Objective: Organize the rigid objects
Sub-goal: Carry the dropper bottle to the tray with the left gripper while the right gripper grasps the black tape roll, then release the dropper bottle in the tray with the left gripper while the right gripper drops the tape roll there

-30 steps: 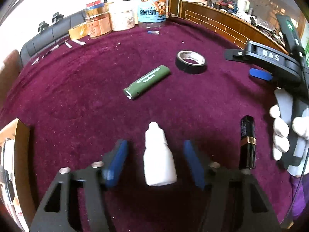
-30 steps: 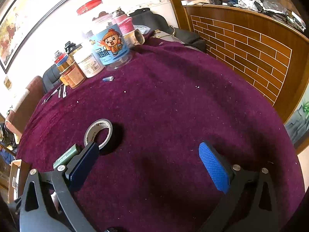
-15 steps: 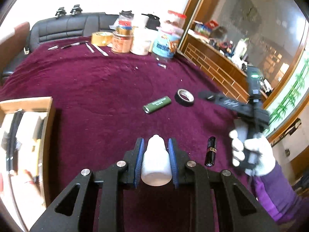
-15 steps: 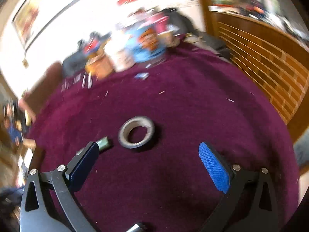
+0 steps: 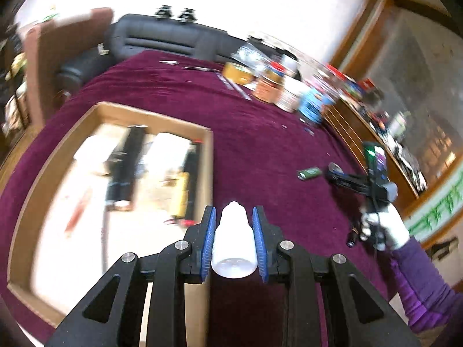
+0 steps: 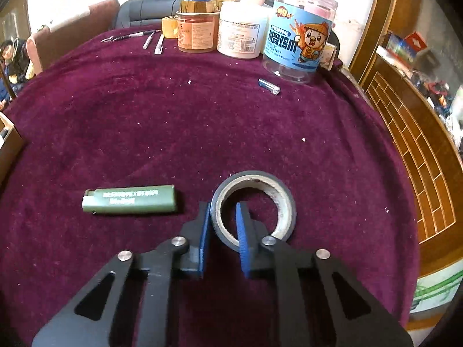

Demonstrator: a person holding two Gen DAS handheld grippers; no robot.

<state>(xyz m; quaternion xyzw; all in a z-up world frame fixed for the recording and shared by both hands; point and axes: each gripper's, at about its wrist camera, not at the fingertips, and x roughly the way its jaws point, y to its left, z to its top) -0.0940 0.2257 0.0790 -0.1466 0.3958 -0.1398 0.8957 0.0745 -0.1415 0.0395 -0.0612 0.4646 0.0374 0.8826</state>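
Note:
My left gripper (image 5: 233,221) is shut on a small white dropper bottle (image 5: 234,245) and holds it in the air near the right rim of an open wooden box (image 5: 209,159) that holds several items. My right gripper (image 6: 223,219) is shut on the near-left wall of a black tape roll (image 6: 285,199), one finger outside and one inside the ring, on the purple cloth. A green lighter (image 6: 130,199) lies just left of the roll; it also shows in the left wrist view (image 5: 310,172). A black lipstick (image 5: 351,238) lies near the right hand.
Jars and tubs stand at the table's far edge: a blue-labelled clear jar (image 6: 299,40), a white tub (image 6: 240,31), an orange jar (image 6: 195,31). Pens (image 6: 154,40) and a small blue item (image 6: 269,86) lie nearby. A wooden counter (image 6: 411,144) runs along the right.
My left gripper closed on the white bottle, lifted it and swung left toward the box. My right gripper moved down to the tape roll and closed on its wall.

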